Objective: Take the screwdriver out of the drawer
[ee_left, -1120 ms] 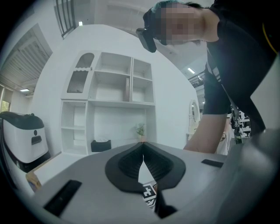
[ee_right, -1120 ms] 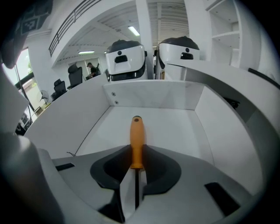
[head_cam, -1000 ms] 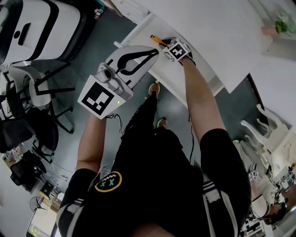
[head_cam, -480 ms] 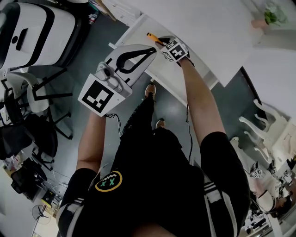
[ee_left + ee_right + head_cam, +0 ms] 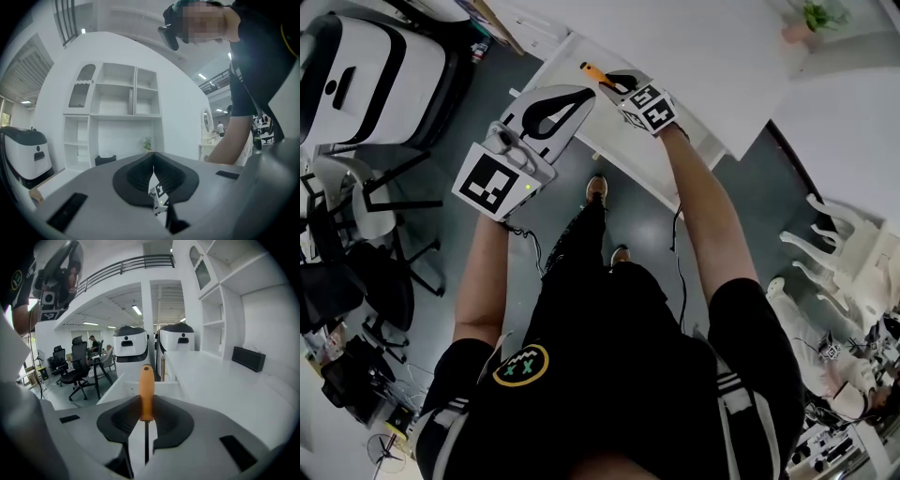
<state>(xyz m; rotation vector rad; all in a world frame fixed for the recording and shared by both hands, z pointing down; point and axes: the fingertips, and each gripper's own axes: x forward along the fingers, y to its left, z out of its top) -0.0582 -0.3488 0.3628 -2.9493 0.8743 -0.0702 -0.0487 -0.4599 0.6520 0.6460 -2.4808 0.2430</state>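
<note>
Right gripper view, right claw (image 5: 146, 401) clamping screwdriver (image 5: 146, 385)

Floor (image 5: 647, 211): dark grey-blue, mid-frame in the head view. White desktop (image 5: 703, 56) runs across the top, with a potted plant (image 5: 811, 17) in the upper right corner. Left gripper view, centre: white open shelving unit (image 5: 115, 112) against a white wall. Right gripper view: black office chairs (image 5: 75, 366) at left, two white rounded machines (image 5: 132, 347) at centre, a railed mezzanine (image 5: 126, 263) above, ceiling strip lights (image 5: 137, 310) lit.
</note>
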